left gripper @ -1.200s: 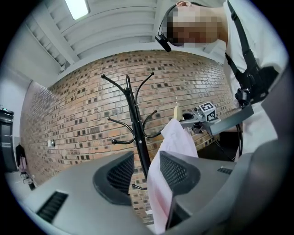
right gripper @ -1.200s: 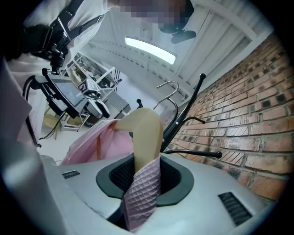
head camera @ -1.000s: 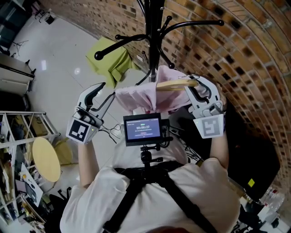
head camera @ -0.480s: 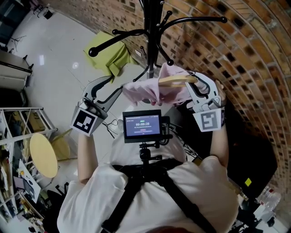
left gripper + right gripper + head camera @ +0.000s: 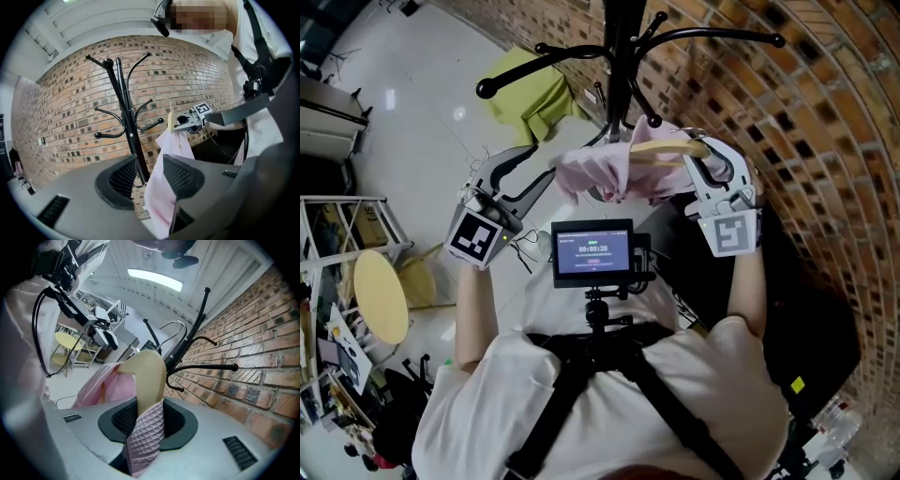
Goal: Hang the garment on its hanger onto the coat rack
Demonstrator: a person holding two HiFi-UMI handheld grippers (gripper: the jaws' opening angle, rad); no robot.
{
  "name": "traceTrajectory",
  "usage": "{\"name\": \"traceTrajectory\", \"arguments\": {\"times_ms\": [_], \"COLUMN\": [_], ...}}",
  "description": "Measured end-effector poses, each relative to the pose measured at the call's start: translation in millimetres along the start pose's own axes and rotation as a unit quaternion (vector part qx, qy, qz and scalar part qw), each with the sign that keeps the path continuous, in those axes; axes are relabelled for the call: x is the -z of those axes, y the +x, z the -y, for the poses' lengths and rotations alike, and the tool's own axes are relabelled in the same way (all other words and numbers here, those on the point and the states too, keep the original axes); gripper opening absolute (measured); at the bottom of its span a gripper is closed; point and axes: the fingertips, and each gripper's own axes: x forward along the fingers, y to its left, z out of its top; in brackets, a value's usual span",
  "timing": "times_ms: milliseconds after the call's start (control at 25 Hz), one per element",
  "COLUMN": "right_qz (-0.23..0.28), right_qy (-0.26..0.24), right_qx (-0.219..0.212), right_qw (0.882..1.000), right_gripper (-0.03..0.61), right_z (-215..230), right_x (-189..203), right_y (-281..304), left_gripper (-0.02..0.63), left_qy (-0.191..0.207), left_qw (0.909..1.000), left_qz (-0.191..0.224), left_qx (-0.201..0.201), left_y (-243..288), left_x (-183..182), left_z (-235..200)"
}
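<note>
Against the brick wall (image 5: pixel 787 112), the garment (image 5: pixel 600 173) on its hanger (image 5: pixel 670 150) hung just short of the coat rack (image 5: pixel 619 37), not yet hooked. The fingers of your right gripper (image 5: pixel 698 172) clamped the hanger's end. Those of your left gripper (image 5: pixel 540 167) stood released beside the cloth.

The coat rack (image 5: pixel 619 56) runs off the top edge of the head view, and in the left gripper view my left gripper (image 5: pixel 149 176) covers its foot. The pink garment (image 5: pixel 600 173) drapes over the far half of the hanger (image 5: pixel 667 150), and I cannot make out its hook.
</note>
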Motion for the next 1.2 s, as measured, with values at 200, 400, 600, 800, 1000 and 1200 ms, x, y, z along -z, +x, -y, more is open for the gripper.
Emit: {"name": "traceTrajectory", "arguments": {"times_ms": [200, 400, 600, 800, 1000, 1200], "right_qz": [0.010, 0.010, 0.004, -0.001, -0.005, -0.006], "right_qy": [-0.002, -0.002, -0.005, -0.006, -0.007, -0.004], "right_qx": [-0.010, -0.024, -0.035, -0.040, -0.044, -0.049], "right_qw": [1.000, 1.000, 0.999, 0.999, 0.999, 0.999], "right_gripper": [0.103, 0.103, 0.103, 0.101, 0.101, 0.101], "right_z": [-4, -11, -16, -21, -23, -25], "right_x": [4, 12, 23, 33, 39, 42], "right_y": [14, 25, 32, 40, 50, 57], "left_gripper": [0.175, 0.175, 0.174, 0.175, 0.174, 0.173], "left_qy": [0.000, 0.000, -0.004, -0.004, -0.007, -0.008], "left_qw": [1.0000, 0.9998, 0.9995, 0.9991, 0.9986, 0.9983], "left_qz": [-0.006, -0.014, -0.022, -0.032, -0.040, -0.046], "left_qx": [-0.007, -0.013, -0.022, -0.028, -0.033, -0.034], "left_y": [1, -1, -4, -7, -10, -10], "left_x": [3, 8, 12, 16, 20, 23], "left_z": [-1, 1, 2, 1, -4, -6]}}
